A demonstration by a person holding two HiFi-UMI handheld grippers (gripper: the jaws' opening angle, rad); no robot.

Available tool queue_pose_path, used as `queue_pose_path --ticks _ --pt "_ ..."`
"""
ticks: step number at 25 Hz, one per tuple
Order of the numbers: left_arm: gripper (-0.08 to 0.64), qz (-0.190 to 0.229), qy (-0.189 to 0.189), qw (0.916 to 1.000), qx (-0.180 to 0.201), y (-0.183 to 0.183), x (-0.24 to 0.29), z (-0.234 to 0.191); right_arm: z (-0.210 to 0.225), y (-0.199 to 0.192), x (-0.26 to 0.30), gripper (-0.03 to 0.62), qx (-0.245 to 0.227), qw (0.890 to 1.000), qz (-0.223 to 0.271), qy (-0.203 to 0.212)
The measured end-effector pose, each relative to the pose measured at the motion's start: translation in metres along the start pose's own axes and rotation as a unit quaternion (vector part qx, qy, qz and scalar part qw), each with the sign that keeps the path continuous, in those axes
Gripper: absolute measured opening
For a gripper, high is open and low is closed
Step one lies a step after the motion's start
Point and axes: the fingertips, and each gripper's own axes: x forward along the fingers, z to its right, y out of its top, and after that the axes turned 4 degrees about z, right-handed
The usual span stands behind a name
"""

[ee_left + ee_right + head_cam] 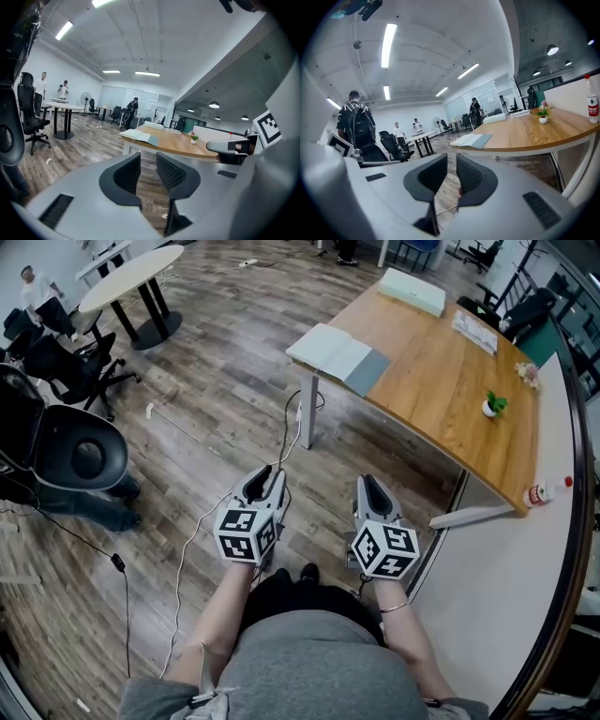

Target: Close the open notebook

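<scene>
The open notebook point(337, 354) lies flat on the near left corner of the wooden table point(441, 390), white pages up and a grey cover flap at its right. It also shows far ahead in the left gripper view as the notebook point(139, 136) and in the right gripper view as the notebook point(471, 139). My left gripper point(265, 476) and right gripper point(371, 484) hang side by side over the wood floor, well short of the table. The left gripper point(148, 161) and right gripper point(452, 164) each keep a narrow gap between the jaws, with nothing in it.
On the table stand a white box point(412, 291), papers point(475, 332) and a small potted plant point(491, 406); a bottle point(544, 491) sits on the white partition top. A cable point(202, 521) runs over the floor. An office chair point(70, 451) and a round table point(131, 277) are at the left.
</scene>
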Motion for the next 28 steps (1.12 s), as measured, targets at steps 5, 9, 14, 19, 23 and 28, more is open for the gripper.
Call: queue_pose_path --ticks 5,9,14,19,23,28 --pt "0.115 0.009 0.011 0.9999 0.004 0.005 -0.001 0.002 0.004 0.001 0.001 0.092 0.007 1.0 -0.004 0.015" --pt "0.129 0.012 0.026 0.9995 0.011 0.006 -0.002 -0.001 0.007 0.001 0.002 0.13 0.012 1.0 -0.006 0.027" --pt "0.137 0.004 0.033 0.9992 0.021 0.005 0.004 -0.002 0.015 0.0 0.007 0.156 0.023 0.999 -0.01 0.029" --pt "0.137 -0.005 0.026 0.9994 0.022 0.002 0.022 -0.005 0.024 -0.004 0.022 0.164 0.033 0.999 -0.018 0.022" --pt "0.137 -0.011 0.021 0.9995 0.019 0.001 0.043 -0.011 0.03 -0.003 0.041 0.164 0.034 0.999 -0.024 0.021" --pt "0.137 -0.02 0.016 0.9996 0.013 0.009 0.079 -0.032 0.033 0.005 0.083 0.164 0.036 0.999 -0.029 0.017"
